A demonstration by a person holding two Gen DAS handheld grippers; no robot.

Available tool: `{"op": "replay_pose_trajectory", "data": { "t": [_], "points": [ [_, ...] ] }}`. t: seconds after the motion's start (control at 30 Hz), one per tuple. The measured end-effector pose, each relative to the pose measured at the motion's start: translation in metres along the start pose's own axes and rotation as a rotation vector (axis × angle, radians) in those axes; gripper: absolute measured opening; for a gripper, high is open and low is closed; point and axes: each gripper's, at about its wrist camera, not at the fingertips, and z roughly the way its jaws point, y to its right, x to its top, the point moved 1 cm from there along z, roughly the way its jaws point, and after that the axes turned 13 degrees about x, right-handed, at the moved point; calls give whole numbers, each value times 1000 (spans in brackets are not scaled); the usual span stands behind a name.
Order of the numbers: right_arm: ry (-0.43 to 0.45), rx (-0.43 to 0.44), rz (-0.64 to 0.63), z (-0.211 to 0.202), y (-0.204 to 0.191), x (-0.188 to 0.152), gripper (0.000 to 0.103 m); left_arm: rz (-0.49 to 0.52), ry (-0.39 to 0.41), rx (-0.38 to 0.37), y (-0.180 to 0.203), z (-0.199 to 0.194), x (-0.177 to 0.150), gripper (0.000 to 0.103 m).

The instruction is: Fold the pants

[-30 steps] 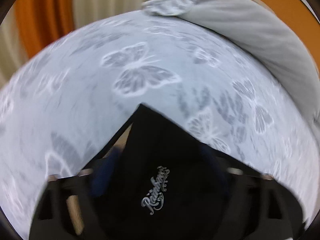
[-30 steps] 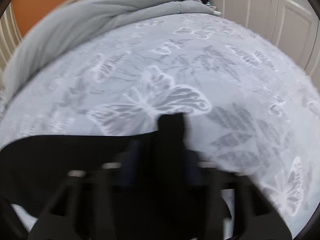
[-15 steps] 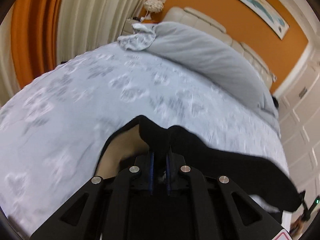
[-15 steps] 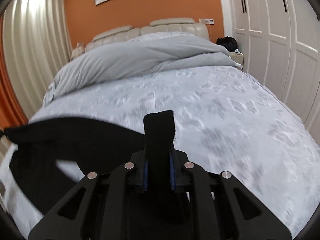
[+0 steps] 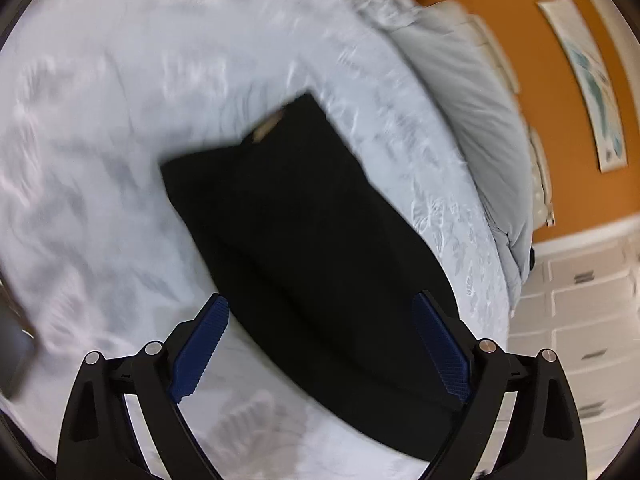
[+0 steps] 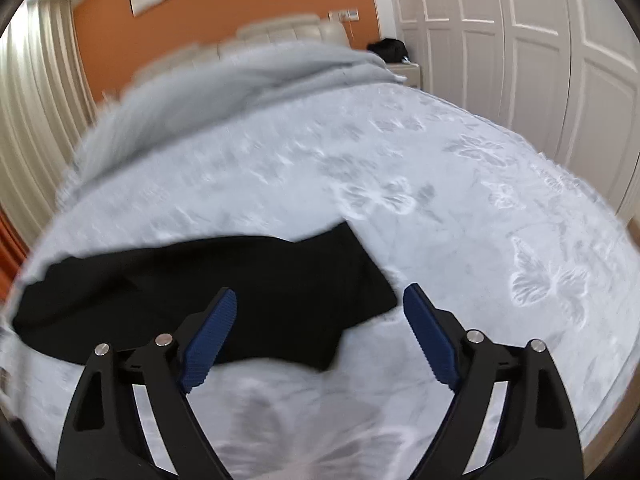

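Observation:
The black pants (image 5: 304, 248) lie flat on the bed as a long folded strip, running from the middle of the left wrist view down to its lower right. They also show in the right wrist view (image 6: 224, 292) as a wide dark band across the lower left. My left gripper (image 5: 320, 340) is open and empty, above the near part of the pants. My right gripper (image 6: 318, 328) is open and empty, just above the pants' right end. A small tan patch (image 5: 267, 128) shows at the far corner of the pants.
The bed has a pale butterfly-print cover (image 6: 460, 220). A grey duvet (image 6: 240, 92) is bunched at the headboard end. White wardrobe doors (image 6: 540, 40) stand on the right. An orange wall (image 5: 520, 8) and curtains (image 6: 36, 100) are behind.
Both grippers were shut on the pants and holding them up. Now both have opened and let go, and the pants lie flat on the bed. Both cameras are blurred by motion.

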Motion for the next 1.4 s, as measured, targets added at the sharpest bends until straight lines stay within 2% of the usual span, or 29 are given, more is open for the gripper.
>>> {"op": "replay_pose_trajectory", "data": {
  "t": [0.03,0.13,0.23,0.27,0.3,0.4,0.5,0.53,0.57,0.6,0.63,0.67,0.7,0.77,0.83,0.9,0.93,0.97,1.03,1.13,1.17,1.23,1.27,1.3,1.33,1.4],
  "points": [
    [7,48,38,-3,-4,-3,83,-25,-12,11,4,7,2,91],
    [-27,178,148,11,-11,-1,83,-49,2,-25,17,23,15,86],
    [-75,284,276,41,-18,-1,83,-108,-51,-24,19,43,25,48],
    [-87,311,313,54,-19,1,83,-115,-64,-16,18,47,28,19],
    [-103,322,346,70,-20,5,83,-113,-79,-18,16,50,31,8],
    [-163,317,423,118,-21,17,82,-140,-100,-42,5,45,37,7],
    [-215,395,570,163,-24,22,76,-115,-118,-36,-1,42,41,7],
    [-235,407,574,177,-32,24,76,-108,-128,-34,-2,43,42,7],
    [-264,382,546,193,-43,26,76,-105,-139,-34,-4,45,43,7],
    [-291,344,525,206,-49,25,65,-99,-144,-34,-5,47,44,7],
    [-318,289,508,224,-54,24,49,-91,-151,-37,-3,52,46,7],
    [-317,251,504,230,-57,22,4,-93,-148,-39,-4,53,45,6],
    [-294,227,509,234,-57,26,3,-96,-144,-42,-5,51,42,5],
    [-170,285,486,212,-67,47,3,-70,-116,-55,1,42,46,5],
    [-33,391,285,158,-101,71,3,2,-68,-68,9,20,50,5],
    [13,418,88,107,-128,71,3,80,-34,-43,13,6,49,5],
    [-5,395,34,97,-130,61,3,127,-8,5,14,1,47,5],
    [-66,348,13,98,-121,42,4,165,2,43,12,2,44,5],
    [-203,295,93,119,-88,3,6,176,-28,42,3,13,41,6],
    [-339,240,167,139,-58,-43,15,130,-57,-6,-10,23,36,8],
    [-336,228,176,137,-56,-48,25,133,-46,5,-10,23,35,11],
    [-288,228,175,129,-54,-44,50,137,-30,21,-9,20,33,29],
    [-235,236,181,122,-53,-37,75,129,-27,17,-7,20,32,44],
    [-190,240,195,120,-47,-30,85,108,-21,8,-6,19,33,52],
    [-148,267,214,118,-42,-23,85,80,-14,-13,-6,19,33,53],
    [-123,364,282,126,-29,-7,84,46,-20,-36,-8,22,34,53]
  ]
}}
